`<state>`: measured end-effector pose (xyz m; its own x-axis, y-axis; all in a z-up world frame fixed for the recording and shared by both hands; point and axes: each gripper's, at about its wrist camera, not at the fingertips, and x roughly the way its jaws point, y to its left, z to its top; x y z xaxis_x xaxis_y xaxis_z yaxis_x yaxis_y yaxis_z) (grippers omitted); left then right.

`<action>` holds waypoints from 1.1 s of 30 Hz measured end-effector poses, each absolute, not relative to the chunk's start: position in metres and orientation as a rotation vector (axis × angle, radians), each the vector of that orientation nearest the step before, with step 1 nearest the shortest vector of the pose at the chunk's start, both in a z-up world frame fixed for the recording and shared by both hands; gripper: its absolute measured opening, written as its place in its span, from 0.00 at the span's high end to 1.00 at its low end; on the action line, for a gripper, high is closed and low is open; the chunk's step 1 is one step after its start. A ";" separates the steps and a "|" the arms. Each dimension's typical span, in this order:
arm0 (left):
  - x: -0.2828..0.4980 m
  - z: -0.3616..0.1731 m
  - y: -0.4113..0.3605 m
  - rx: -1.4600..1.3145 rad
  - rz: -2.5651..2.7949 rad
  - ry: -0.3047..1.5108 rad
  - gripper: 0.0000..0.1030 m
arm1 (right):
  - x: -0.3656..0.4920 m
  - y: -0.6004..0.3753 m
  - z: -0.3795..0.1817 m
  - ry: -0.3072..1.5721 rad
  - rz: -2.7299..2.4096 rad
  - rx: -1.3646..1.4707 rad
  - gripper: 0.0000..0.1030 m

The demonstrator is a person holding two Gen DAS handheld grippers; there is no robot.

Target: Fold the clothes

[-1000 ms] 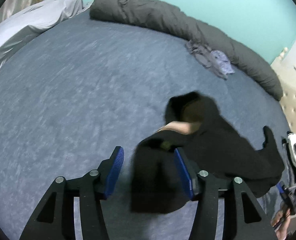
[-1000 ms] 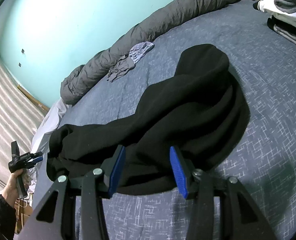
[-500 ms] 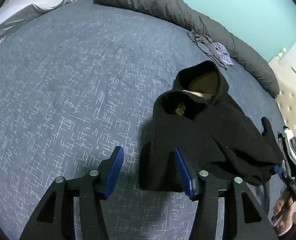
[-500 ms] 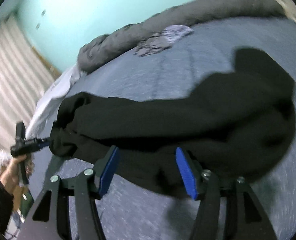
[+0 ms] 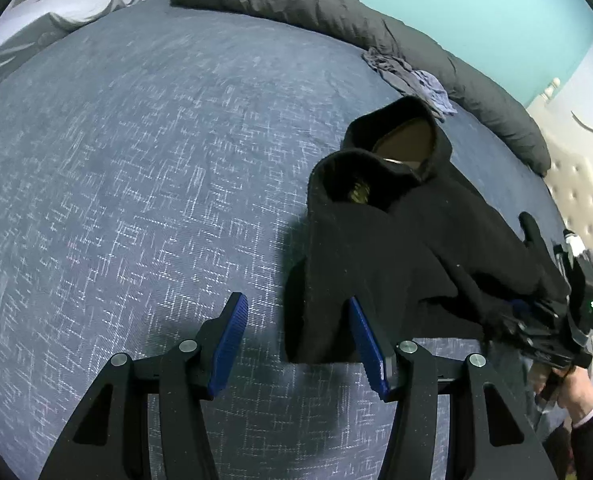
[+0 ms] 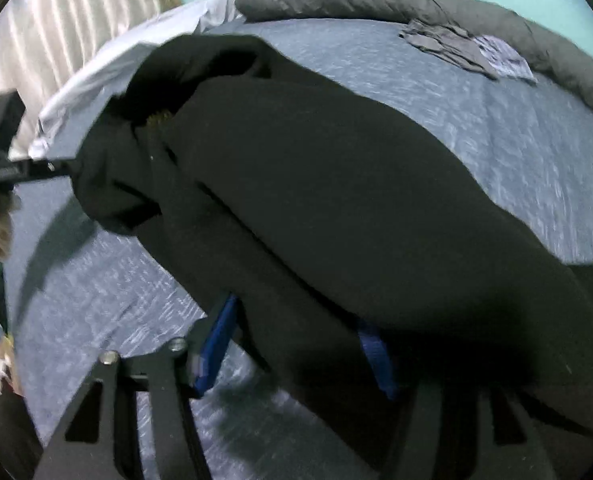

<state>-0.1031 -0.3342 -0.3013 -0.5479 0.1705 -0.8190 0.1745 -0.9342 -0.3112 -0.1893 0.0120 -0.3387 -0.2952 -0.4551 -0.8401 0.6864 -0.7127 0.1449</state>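
Black hoodie (image 5: 396, 240) lies crumpled on the blue bed (image 5: 136, 160), right of centre, hood toward the far side, not flat or squared, so fold isn't finished. Left gripper (image 5: 296, 336): jaws spread wide w/ the near-left edge of the hoodie between the pads, nothing pinched. Right gripper (image 6: 296, 348): jaws apart in its own view, fabric draped over and between them; can't tell if it grips. Looks like both ends are held up to spread it. Grey duvet (image 5: 336, 12) and a small grey garment (image 5: 408, 76) lie far right.

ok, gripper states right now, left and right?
Left gripper: fingers open, gripping nothing; the black fleece hoodie lies beside its right finger.
Right gripper: fingers apart, hoodie draped between them; grip cannot be told.
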 end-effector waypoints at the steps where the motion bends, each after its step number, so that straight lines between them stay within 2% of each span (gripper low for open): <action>1: -0.103 -0.301 -0.334 1.491 -2.707 0.564 0.45 | -0.190 0.010 -0.341 0.330 -2.046 1.229 0.79; 3: -0.101 -0.300 -0.332 1.485 -2.715 0.554 0.45 | -0.191 0.015 -0.339 0.357 -2.068 1.222 0.95; 4: -0.101 -0.300 -0.332 1.482 -2.719 0.549 0.45 | -0.191 0.020 -0.334 0.340 -2.070 1.215 0.96; 12: -0.102 -0.301 -0.316 1.521 -2.763 0.521 0.45 | -0.197 0.103 -0.271 0.253 -2.169 1.152 0.97; 13: -0.103 -0.302 -0.312 1.534 -2.767 0.518 0.45 | -0.198 0.112 -0.270 0.287 -2.182 1.164 0.97; 16: -0.104 -0.307 -0.301 1.567 -2.775 0.536 0.45 | -0.198 0.125 -0.280 0.346 -2.184 1.224 0.97; 23: -0.113 -0.321 -0.284 1.601 -2.736 0.477 0.45 | -0.196 0.138 -0.308 0.326 -2.154 1.302 0.97; 29: -0.139 -0.336 -0.293 1.568 -2.669 0.635 0.45 | -0.190 0.143 -0.314 0.266 -2.123 1.298 0.97; 33: -0.157 -0.342 -0.301 1.479 -2.642 0.649 0.45 | -0.188 0.143 -0.314 0.225 -2.112 1.290 0.96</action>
<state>-0.1568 -0.3013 -0.3417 -0.5431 0.1614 -0.8240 0.2389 -0.9111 -0.3359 -0.1885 0.1427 -0.3135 -0.3090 -0.4350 -0.8457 0.6034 -0.7770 0.1792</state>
